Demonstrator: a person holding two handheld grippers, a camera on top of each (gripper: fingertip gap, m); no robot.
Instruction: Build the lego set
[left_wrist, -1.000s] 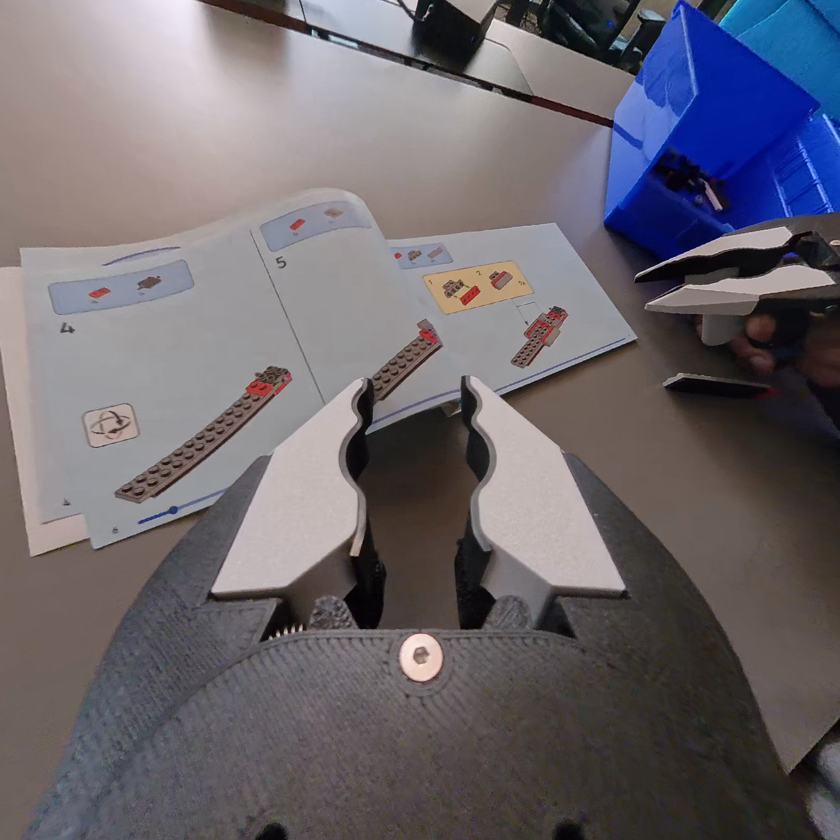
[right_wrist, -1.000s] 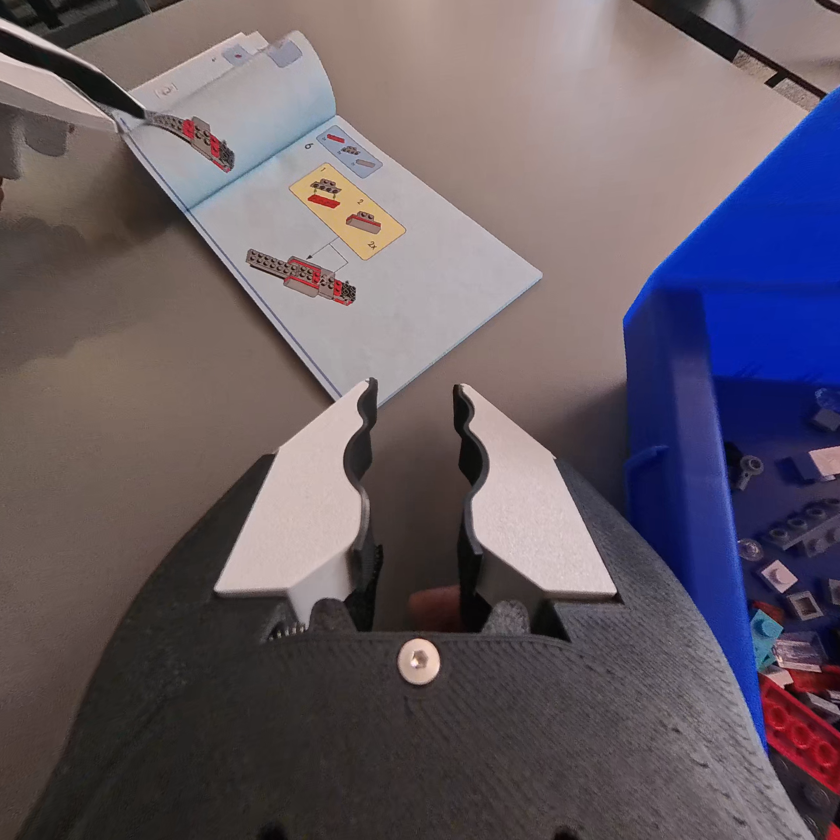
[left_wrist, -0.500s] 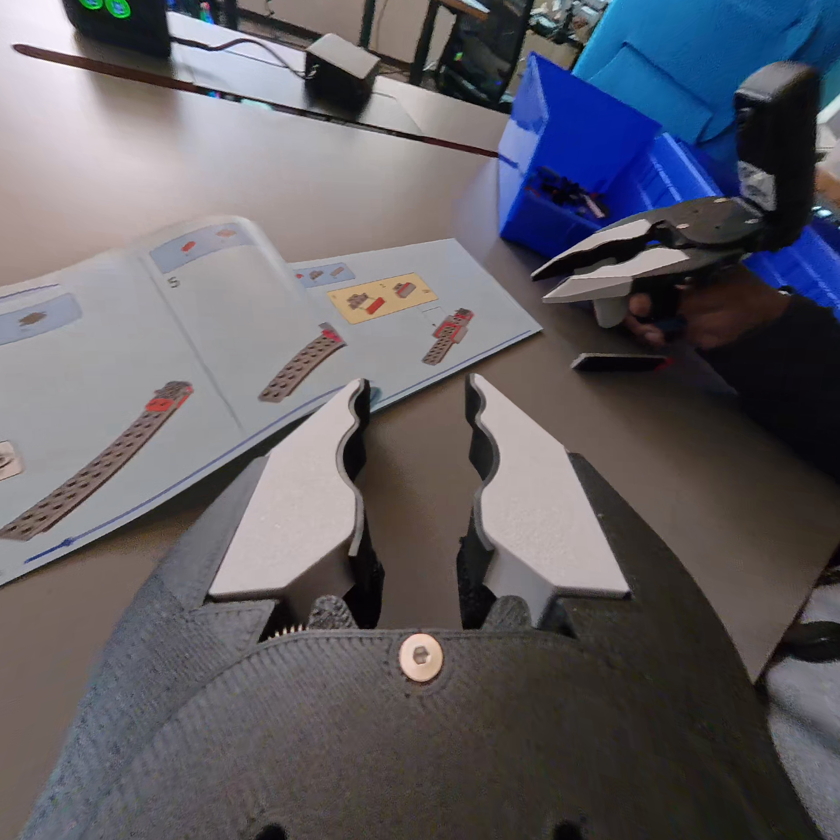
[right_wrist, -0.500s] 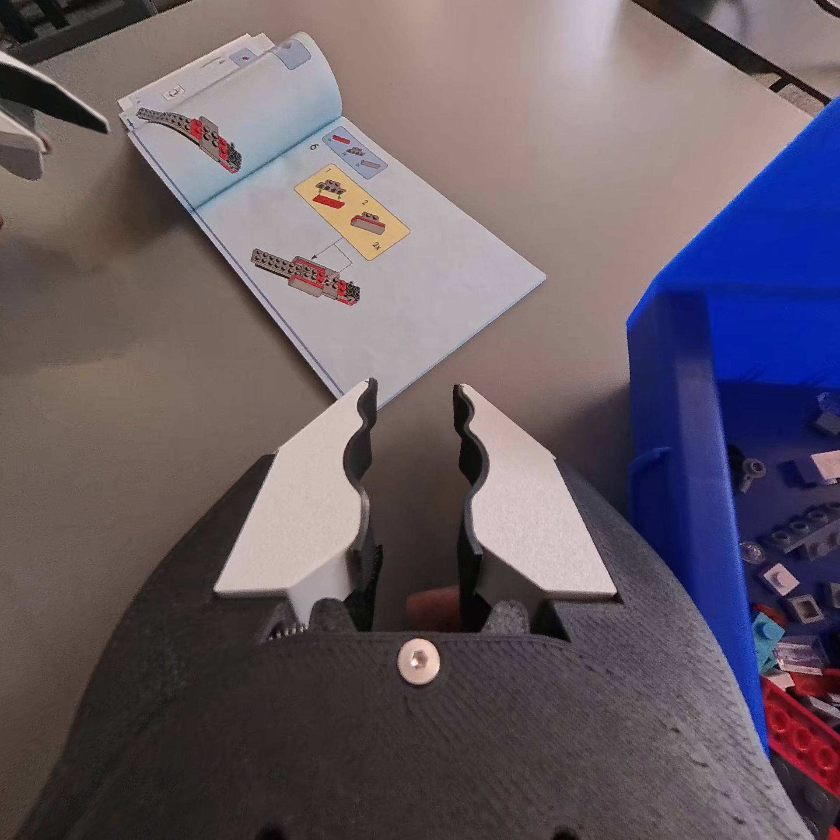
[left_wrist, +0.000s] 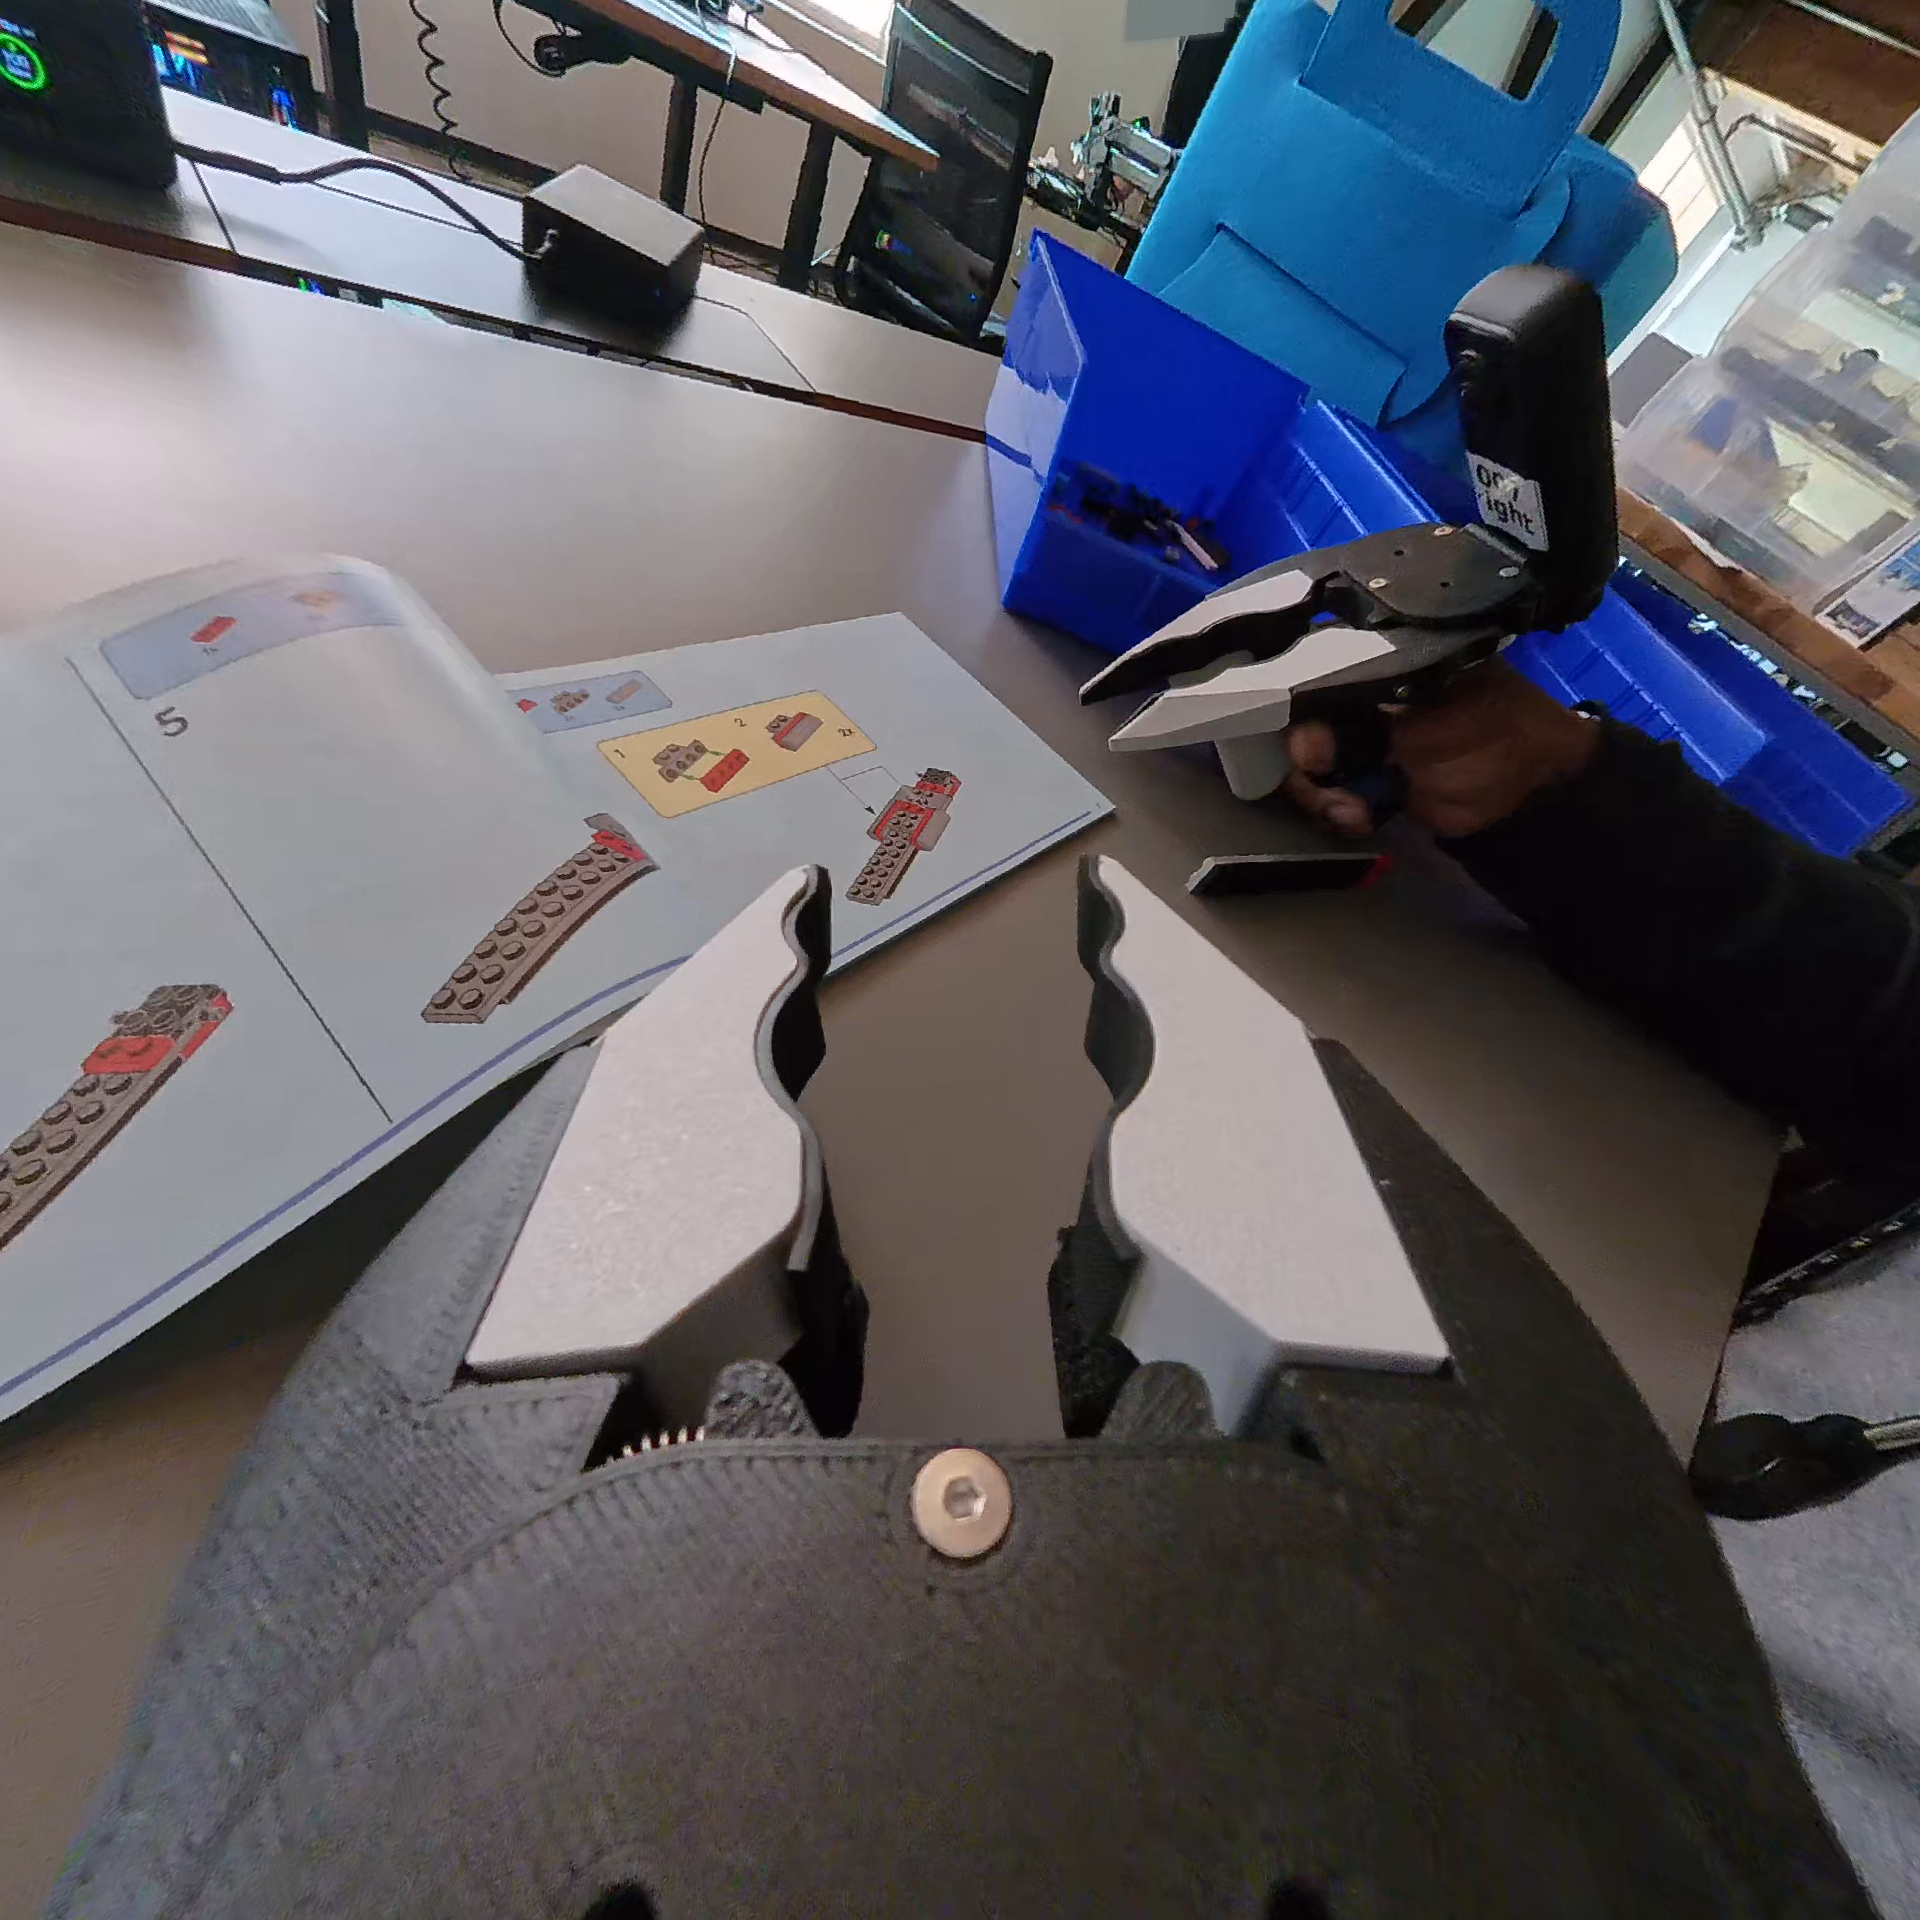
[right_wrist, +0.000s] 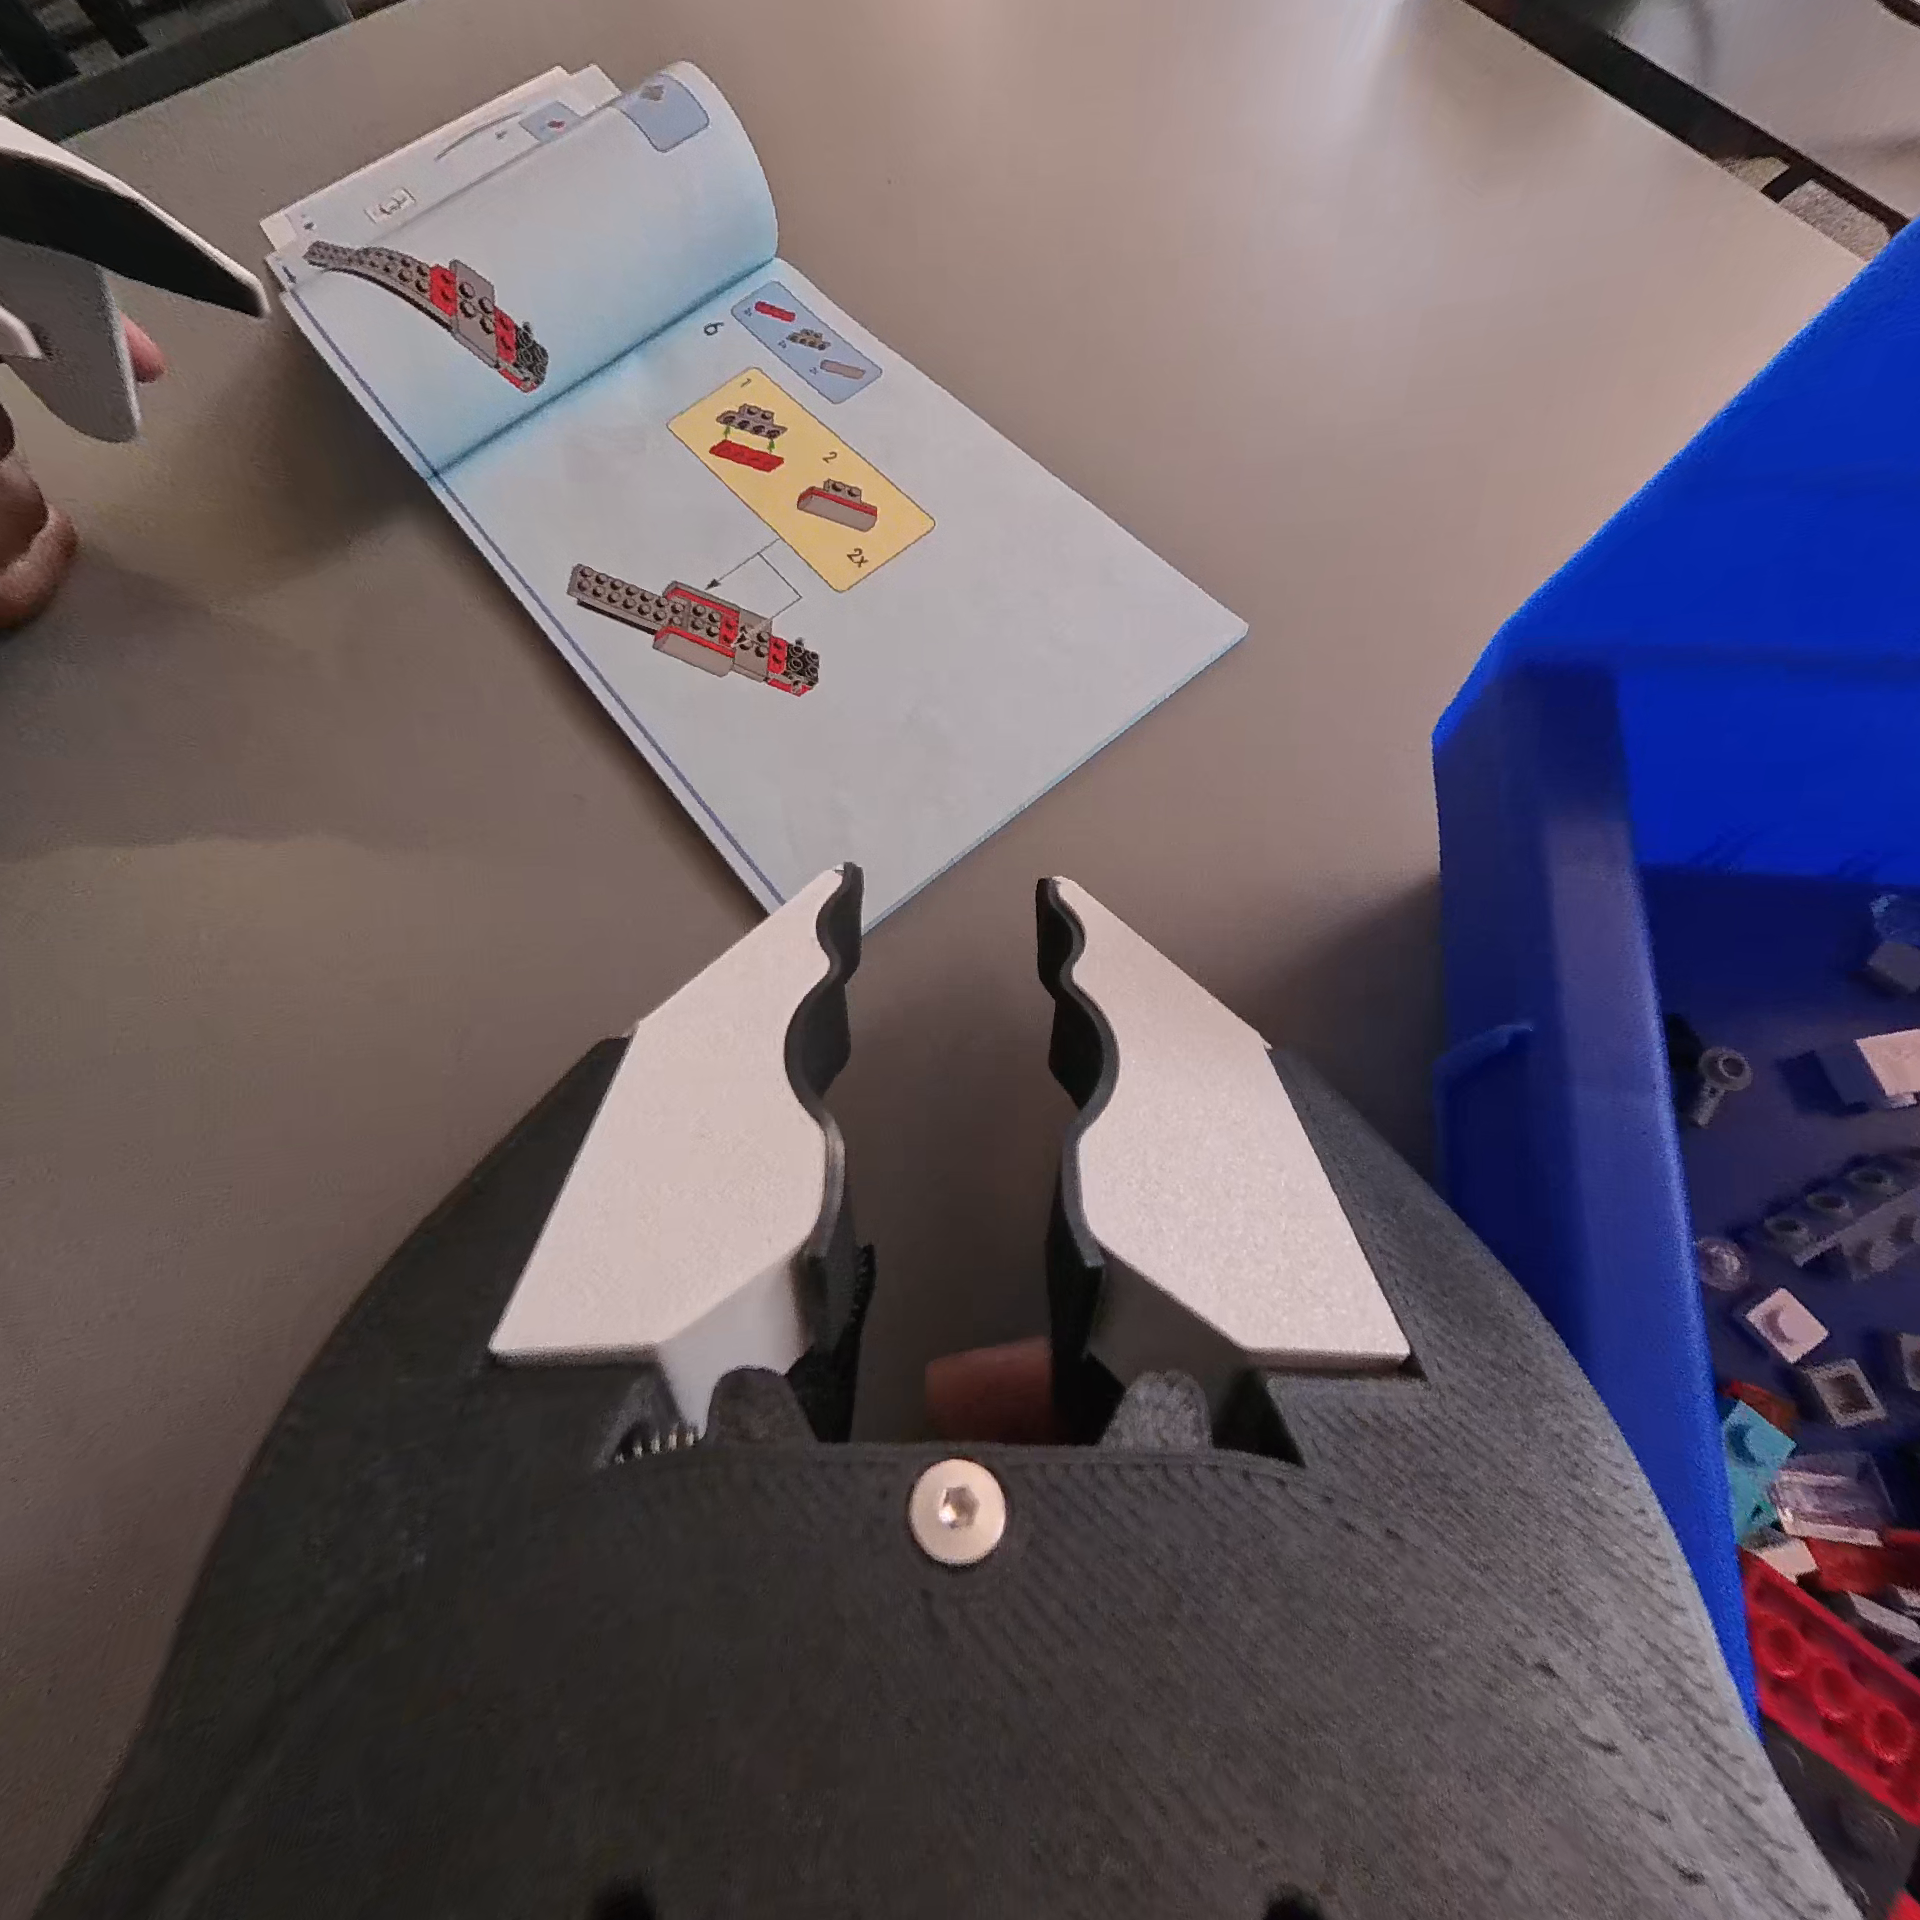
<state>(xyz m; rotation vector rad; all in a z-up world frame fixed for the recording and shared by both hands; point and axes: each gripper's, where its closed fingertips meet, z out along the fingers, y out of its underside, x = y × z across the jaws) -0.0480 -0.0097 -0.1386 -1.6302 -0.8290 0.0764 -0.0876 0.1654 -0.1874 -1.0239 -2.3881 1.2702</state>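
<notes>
**Two empty tongs, one plate waiting**

Both tongs stand parted and hold nothing: the left tongs (left_wrist: 951, 883) hover over bare tabletop (left_wrist: 623, 468), the right tongs (right_wrist: 948, 878) just beside the blue bin (right_wrist: 1558, 987) of loose bricks (right_wrist: 1829, 1226). Between them a dark flat plate (left_wrist: 1283, 873), seemingly red-tipped, lies on the tabletop near the open instruction booklet (right_wrist: 883, 675). It looks light, stiff and smooth; being thin, it should be pinched across its long edges, or it may skid away.
</notes>
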